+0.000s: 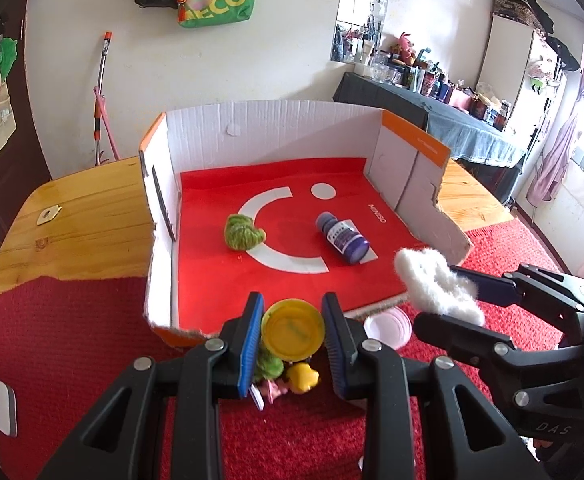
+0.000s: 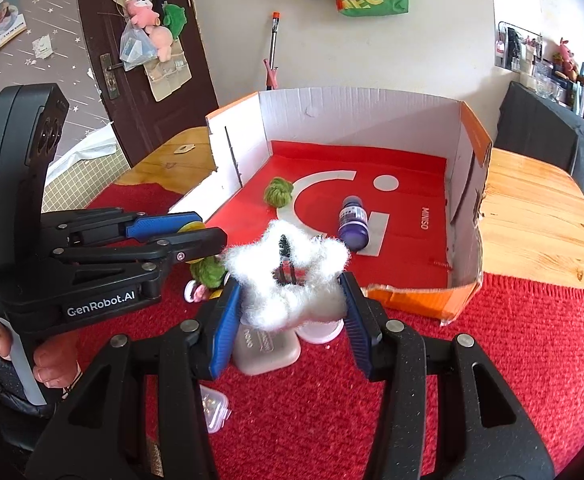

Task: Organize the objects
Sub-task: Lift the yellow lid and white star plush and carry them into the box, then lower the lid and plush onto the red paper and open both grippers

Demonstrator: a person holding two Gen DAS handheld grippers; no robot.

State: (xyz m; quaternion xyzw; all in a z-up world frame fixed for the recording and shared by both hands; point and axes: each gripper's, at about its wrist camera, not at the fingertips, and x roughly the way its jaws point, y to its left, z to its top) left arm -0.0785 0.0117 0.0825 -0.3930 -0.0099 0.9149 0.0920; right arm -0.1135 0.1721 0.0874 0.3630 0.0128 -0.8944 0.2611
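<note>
Both grippers loaded at the mouth of the cardboard box (image 1: 276, 128)

My left gripper (image 1: 292, 334) pinches a yellow lid (image 1: 292, 330); my right gripper (image 2: 290, 308) pinches a white fluffy clip (image 2: 288, 276). I'd carry each ahead past the fingertips, low, releasing clear of the purple bottle (image 1: 342, 238).

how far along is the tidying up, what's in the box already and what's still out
Two things already lie in the cardboard box: a green yarn piece and a purple bottle. In hand: the left tongs grip a yellow lid, the right tongs a white fluffy item, both at the box's front edge. Still out on the red cloth: a small toy pile, a pale round lid, a white container.
</note>
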